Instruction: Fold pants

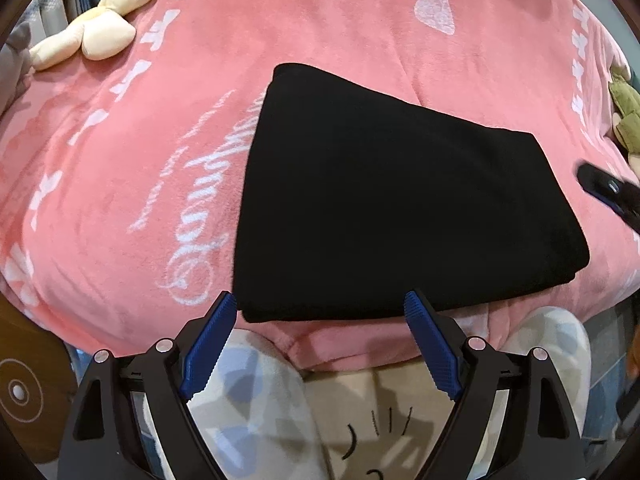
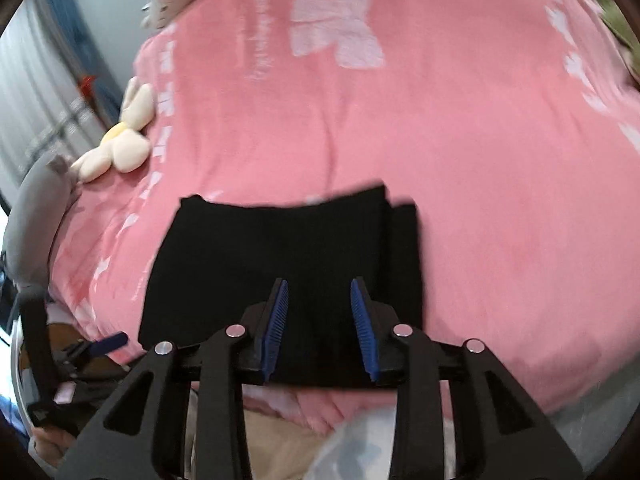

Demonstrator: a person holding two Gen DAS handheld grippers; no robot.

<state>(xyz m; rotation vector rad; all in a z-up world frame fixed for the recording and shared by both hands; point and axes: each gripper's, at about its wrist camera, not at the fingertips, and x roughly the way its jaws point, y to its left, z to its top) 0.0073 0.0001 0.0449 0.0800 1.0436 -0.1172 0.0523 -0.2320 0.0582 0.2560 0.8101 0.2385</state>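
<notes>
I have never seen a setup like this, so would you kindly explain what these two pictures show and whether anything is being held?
There is no robot here: a person holds a two-fingered tool in each hand, with a wide-angle camera on each looking along its blue-padded fingers. One picture is from the left tool, the other from the right tool. Both look down on a pink blanket covering a bed, where black pants lie folded into a compact rectangle. A cream plush toy sits further back. Both tools are open and hold nothing.
</notes>
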